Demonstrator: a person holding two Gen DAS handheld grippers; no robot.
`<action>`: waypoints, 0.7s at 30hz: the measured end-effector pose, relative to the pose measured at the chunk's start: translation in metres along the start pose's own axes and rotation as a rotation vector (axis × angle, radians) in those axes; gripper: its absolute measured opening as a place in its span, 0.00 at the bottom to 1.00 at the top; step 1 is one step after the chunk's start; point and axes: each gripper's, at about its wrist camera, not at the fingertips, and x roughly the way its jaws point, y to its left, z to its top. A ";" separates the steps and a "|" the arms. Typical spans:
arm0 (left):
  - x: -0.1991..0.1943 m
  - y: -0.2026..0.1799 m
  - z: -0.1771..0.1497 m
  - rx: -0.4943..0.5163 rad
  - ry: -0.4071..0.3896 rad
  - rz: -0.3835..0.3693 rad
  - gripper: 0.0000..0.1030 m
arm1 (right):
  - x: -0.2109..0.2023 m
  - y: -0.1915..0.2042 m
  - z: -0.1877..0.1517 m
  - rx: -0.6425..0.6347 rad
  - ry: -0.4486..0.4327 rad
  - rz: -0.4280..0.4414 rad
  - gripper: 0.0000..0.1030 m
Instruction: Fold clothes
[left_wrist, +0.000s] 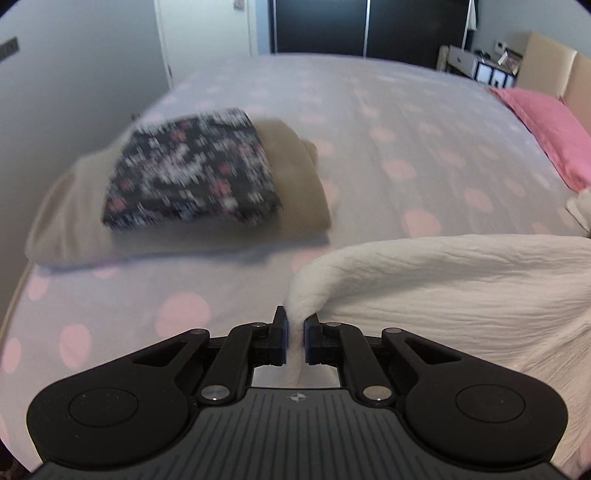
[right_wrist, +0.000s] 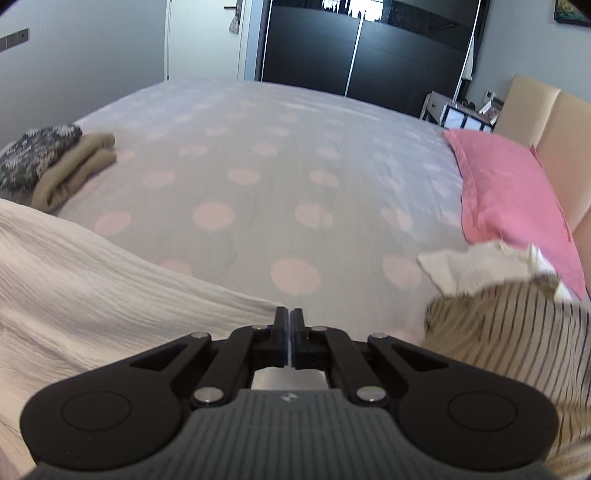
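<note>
While a bunched corner of the white crinkled garment (left_wrist: 461, 291) is pinched between the pads of the left gripper (left_wrist: 295, 328), the right gripper (right_wrist: 289, 326) is seen fully closed at the same cloth's far edge, though whether fabric is actually caught there cannot be told. Most of that garment is draped over the dotted bedspread (right_wrist: 258, 166), so its fold is judged barely begun. Two pieces, a dark floral one (left_wrist: 192, 170) on a beige one (left_wrist: 303, 173), are already stacked folded, whereas a striped garment (right_wrist: 509, 332) is left crumpled near the pink pillow (right_wrist: 509, 184).

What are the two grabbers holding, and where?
Left gripper pinches the white cloth at a bunched edge. Right gripper is shut at its edge; a hold can't be told.
</note>
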 end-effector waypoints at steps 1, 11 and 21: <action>0.000 0.001 0.007 -0.013 -0.020 0.014 0.06 | 0.005 0.004 0.010 -0.014 -0.011 -0.010 0.01; 0.055 0.002 0.047 -0.074 -0.086 0.119 0.10 | 0.105 0.031 0.084 -0.023 0.037 -0.028 0.04; 0.073 -0.009 0.039 -0.010 -0.046 0.178 0.24 | 0.132 -0.015 0.075 0.050 0.098 -0.076 0.26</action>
